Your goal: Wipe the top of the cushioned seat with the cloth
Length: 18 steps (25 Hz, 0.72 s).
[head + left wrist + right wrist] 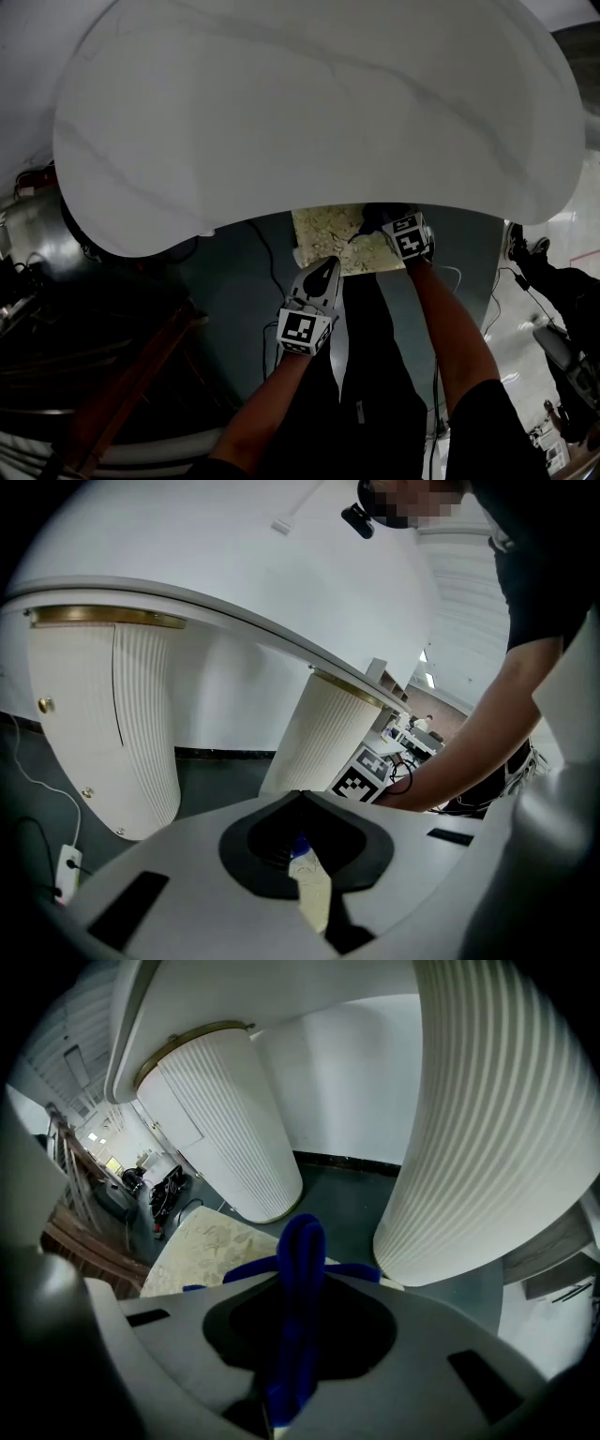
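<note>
The cushioned seat [323,236], cream with a pale pattern, shows just below the table's edge, and lower left in the right gripper view [211,1246]. My right gripper [405,234] hovers at the seat's right end, shut on a blue cloth [300,1251] that sticks up in a fold between its jaws [302,1283]. My left gripper [317,281] hangs over the seat's near edge with its jaws together and nothing held [302,799]. Through the narrow slit between them I see a sliver of cream seat and a speck of blue.
A big white marble table top [309,112] overhangs most of the seat. Two ribbed white pedestals [234,1119] [497,1129] stand on the dark floor beyond it. A white cable and plug [66,864] lie on the floor at left. Dark furniture [112,375] crowds the left.
</note>
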Each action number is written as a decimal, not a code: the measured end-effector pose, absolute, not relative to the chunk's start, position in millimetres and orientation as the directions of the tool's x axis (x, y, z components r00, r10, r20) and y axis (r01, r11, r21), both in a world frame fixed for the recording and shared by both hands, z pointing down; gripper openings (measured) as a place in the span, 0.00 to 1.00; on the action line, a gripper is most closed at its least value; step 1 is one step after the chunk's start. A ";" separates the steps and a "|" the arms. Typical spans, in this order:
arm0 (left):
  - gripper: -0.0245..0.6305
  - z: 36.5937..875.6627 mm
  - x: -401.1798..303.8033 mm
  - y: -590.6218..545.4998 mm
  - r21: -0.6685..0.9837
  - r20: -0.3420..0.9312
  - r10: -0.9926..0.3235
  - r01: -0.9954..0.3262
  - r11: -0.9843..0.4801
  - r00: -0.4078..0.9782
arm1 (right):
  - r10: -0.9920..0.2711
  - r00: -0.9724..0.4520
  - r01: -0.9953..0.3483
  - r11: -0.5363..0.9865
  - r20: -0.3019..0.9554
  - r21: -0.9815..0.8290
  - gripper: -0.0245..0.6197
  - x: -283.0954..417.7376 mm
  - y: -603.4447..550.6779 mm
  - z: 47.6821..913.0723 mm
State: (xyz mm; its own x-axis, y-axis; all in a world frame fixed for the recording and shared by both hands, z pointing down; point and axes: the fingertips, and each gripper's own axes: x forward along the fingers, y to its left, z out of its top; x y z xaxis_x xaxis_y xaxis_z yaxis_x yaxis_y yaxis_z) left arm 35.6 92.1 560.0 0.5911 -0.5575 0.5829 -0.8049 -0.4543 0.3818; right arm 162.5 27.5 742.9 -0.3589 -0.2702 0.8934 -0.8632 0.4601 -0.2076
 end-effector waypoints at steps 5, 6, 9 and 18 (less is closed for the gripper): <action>0.07 559.3 45.4 94.2 0.379 0.591 -0.548 -0.803 -0.459 0.592 | -0.272 -0.347 -0.865 0.462 0.897 -0.194 0.18 181.2 27.0 742.5; 0.07 559.0 48.0 94.4 0.378 0.590 -0.549 -0.803 -0.461 0.593 | -0.269 -0.346 -0.863 0.467 0.899 -0.192 0.18 183.7 27.1 742.9; 0.07 555.7 55.7 94.0 0.377 0.587 -0.548 -0.800 -0.467 0.596 | -0.265 -0.335 -0.866 0.465 0.904 -0.184 0.18 194.5 26.3 743.3; 0.07 553.0 67.9 94.8 0.362 0.581 -0.543 -0.790 -0.495 0.606 | -0.283 -0.290 -0.886 0.440 0.914 -0.145 0.18 225.4 23.9 745.9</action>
